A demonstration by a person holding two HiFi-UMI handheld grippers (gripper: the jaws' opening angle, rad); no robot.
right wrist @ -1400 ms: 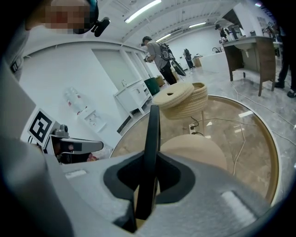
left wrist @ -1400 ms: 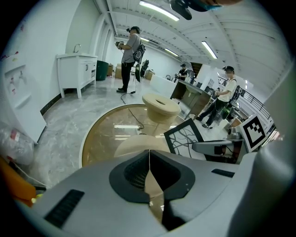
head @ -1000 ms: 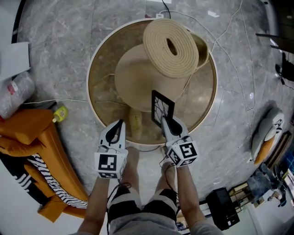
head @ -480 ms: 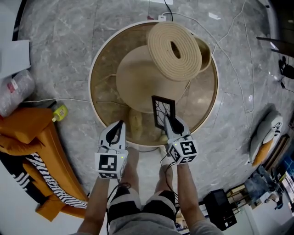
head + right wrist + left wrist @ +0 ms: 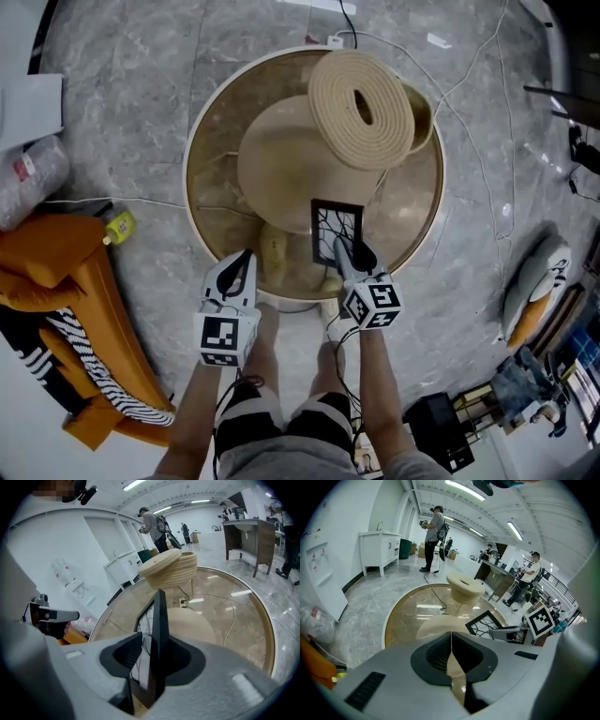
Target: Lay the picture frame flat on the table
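Head view: picture frame [image 5: 336,228] near table [image 5: 211,159] edge.

A roll [image 5: 361,108] is set at the far right of the table [image 5: 208,141]. The frame [image 5: 336,230] is found at the near edge, right of centre, between the jaws of the right gripper [image 5: 339,246] (these have just been opening). The left gripper [image 5: 246,253] is held to its left, over the near rim. A cushion [image 5: 66,272] is placed on the floor, left of the table.
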